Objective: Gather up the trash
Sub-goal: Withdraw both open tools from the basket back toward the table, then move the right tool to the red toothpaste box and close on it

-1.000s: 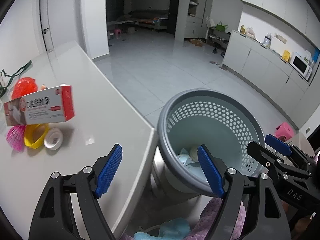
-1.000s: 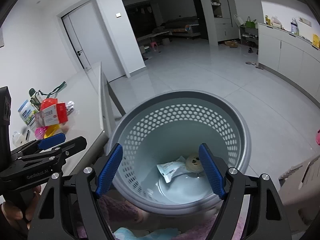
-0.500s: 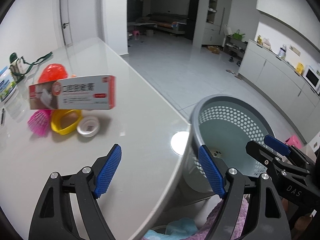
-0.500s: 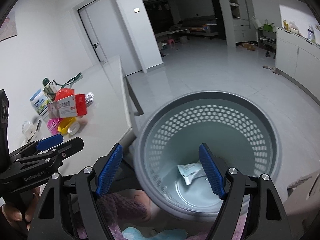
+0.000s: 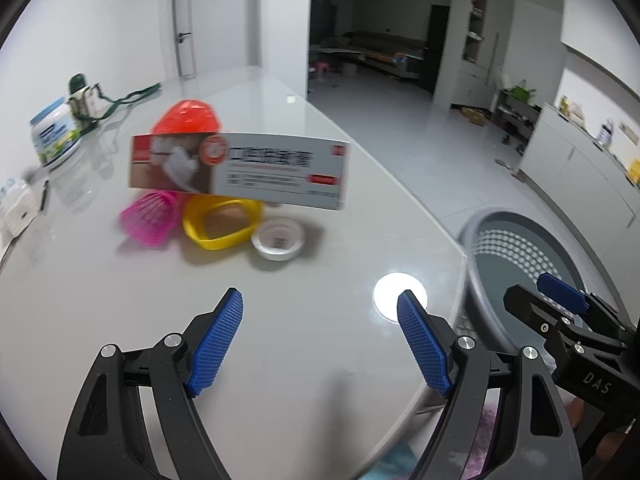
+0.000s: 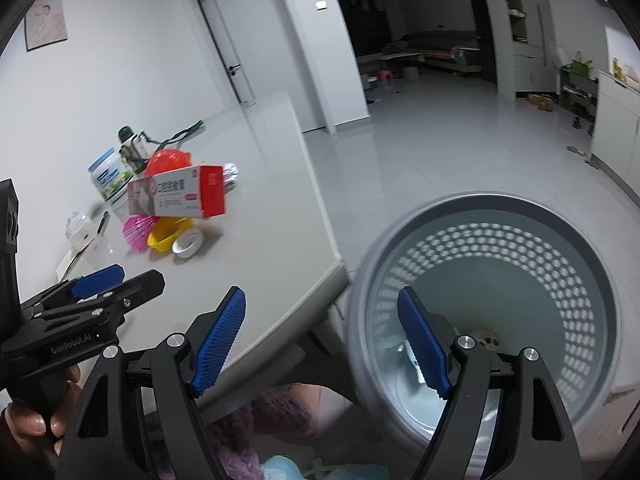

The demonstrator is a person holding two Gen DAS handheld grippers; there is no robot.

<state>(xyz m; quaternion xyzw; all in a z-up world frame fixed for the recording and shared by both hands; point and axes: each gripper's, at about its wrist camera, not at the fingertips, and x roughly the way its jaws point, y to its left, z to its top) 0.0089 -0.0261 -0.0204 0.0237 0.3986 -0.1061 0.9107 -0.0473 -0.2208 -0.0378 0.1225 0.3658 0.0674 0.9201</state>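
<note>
A white and red carton lies across a pile of litter on the pale counter: a yellow bowl, a pink mesh cup, a white lid and an orange-red piece. My left gripper hovers open over bare counter, short of the pile, nothing between its blue pads. The grey perforated bin stands on the floor off the counter's corner, with a wrapper and a small round thing at its bottom. My right gripper is open and empty over the gap between counter edge and bin.
A white tub with a blue-green label, a green-capped bottle with a strap and clear plastic items sit at the counter's far left. The counter corner lies beside the bin. Open tiled floor stretches beyond.
Both grippers have swung left, away from the bin toward the counter. The litter pile now sits nearer the middle of the left wrist view; the bin has slid to the right.
</note>
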